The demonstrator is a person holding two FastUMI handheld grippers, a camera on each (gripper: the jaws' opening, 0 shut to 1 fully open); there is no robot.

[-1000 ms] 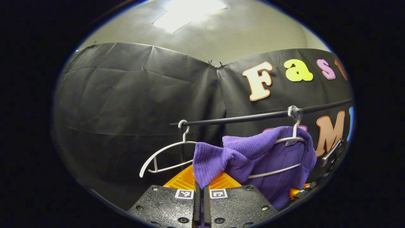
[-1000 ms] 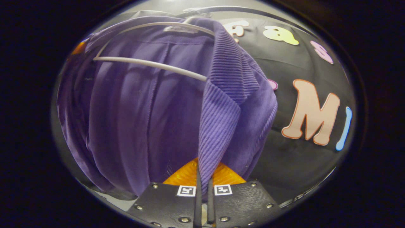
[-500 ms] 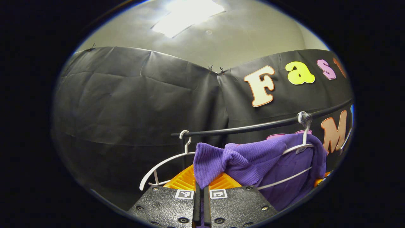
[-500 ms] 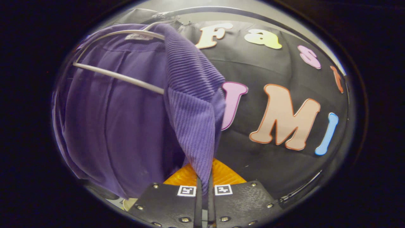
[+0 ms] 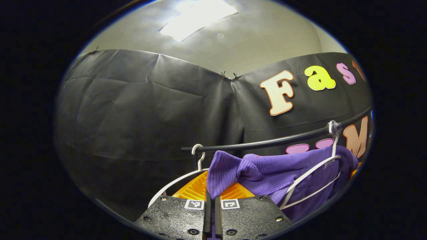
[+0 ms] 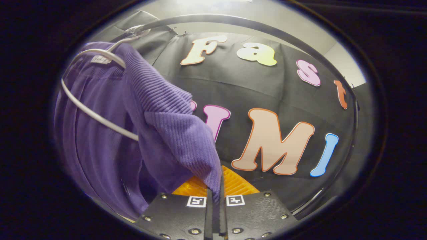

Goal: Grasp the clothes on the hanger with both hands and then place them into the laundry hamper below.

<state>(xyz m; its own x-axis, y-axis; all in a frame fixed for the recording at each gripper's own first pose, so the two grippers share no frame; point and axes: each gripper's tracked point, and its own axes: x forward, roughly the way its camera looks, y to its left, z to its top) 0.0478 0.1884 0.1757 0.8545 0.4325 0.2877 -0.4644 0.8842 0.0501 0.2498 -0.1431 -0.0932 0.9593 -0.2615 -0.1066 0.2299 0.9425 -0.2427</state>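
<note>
Booth walled in black cloth (image 5: 140, 110) under a pale ceiling with one lit panel (image 5: 196, 16). A black rail (image 5: 267, 143) carries two white hangers: an empty hanger (image 5: 176, 181) near its left end, and a second hanger (image 5: 310, 180) bearing the purple garment (image 5: 283, 173). The left gripper (image 5: 211, 213) is clamped on one garment edge, the right gripper (image 6: 215, 213) on another.

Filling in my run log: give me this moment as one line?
left gripper shut on purple sweater | right gripper shut on it | sweater partly on white hanger | hamper unseen
</note>
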